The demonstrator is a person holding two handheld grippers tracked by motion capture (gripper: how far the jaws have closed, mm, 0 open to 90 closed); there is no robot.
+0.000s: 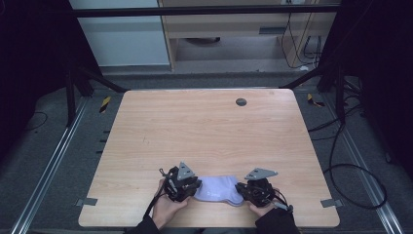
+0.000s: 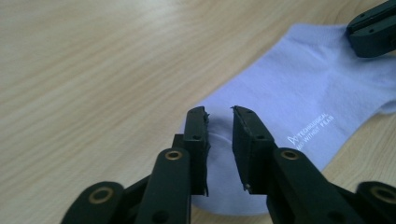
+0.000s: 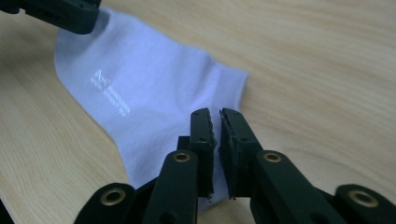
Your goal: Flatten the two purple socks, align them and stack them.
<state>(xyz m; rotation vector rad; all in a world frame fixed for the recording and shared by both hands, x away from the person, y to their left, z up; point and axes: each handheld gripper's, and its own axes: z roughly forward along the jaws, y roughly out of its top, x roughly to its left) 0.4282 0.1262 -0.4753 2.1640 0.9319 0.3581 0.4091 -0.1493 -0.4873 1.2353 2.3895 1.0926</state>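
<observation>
Pale lilac sock (image 1: 217,190) lies flat on the wooden worktop (image 1: 204,131), stretched between the two tongs near the person's edge. The left tongs (image 2: 219,109) hover over one rounded end of it, jaws parted by a clear gap with fabric showing beneath and no pinch made. The right tongs (image 3: 215,113) sit over the opposite end, jaws nearly together with only a thin slit between them; whether any fabric is caught there I cannot tell, though the cloth ahead of them lies slack. White lettering (image 2: 310,128) runs across the sock between the two tools.

The step in hand looks like taking hold of both ends for a fold or lift. To do it well, I would dip each tip onto the cloth's edge, gather a small ridge, and close on it fully before raising. Lifting both ends evenly should keep the sock from twisting or sliding across the smooth wood.
</observation>
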